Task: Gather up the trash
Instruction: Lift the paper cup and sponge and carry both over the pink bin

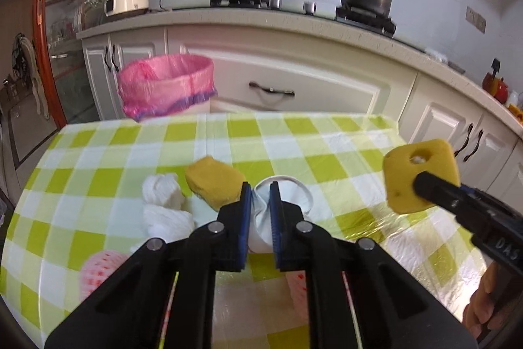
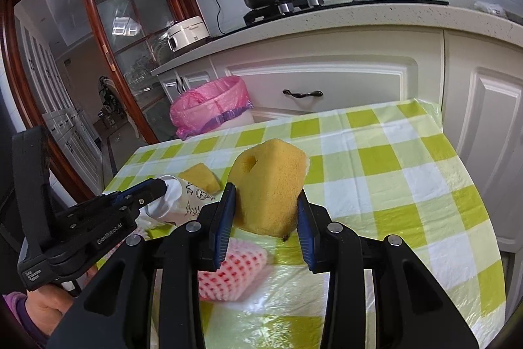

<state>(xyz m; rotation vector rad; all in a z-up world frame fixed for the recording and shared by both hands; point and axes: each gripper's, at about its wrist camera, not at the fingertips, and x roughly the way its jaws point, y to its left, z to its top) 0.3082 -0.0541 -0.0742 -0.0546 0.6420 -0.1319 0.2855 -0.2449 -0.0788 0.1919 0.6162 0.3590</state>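
Observation:
My left gripper (image 1: 260, 188) is shut on a crumpled white paper cup (image 1: 294, 195), squeezing its wall flat between the blue pads just above the table. In the right wrist view the same cup (image 2: 193, 195) shows a dark print, with the left gripper (image 2: 160, 185) clamped on its rim. My right gripper (image 2: 266, 195) is shut on a yellow sponge (image 2: 271, 185) with a hole in it, held above the green-checked table (image 2: 392, 169). From the left wrist, that sponge (image 1: 418, 169) hangs at the right. A bin with a pink bag (image 1: 166, 84) stands beyond the table's far edge.
On the table lie a second yellow sponge (image 1: 214, 183), crumpled white tissue (image 1: 163, 195) and a pink-and-white foam net (image 2: 232, 273). White cabinets and a counter with two pots run behind. A hand (image 2: 42, 306) holds the left gripper's handle.

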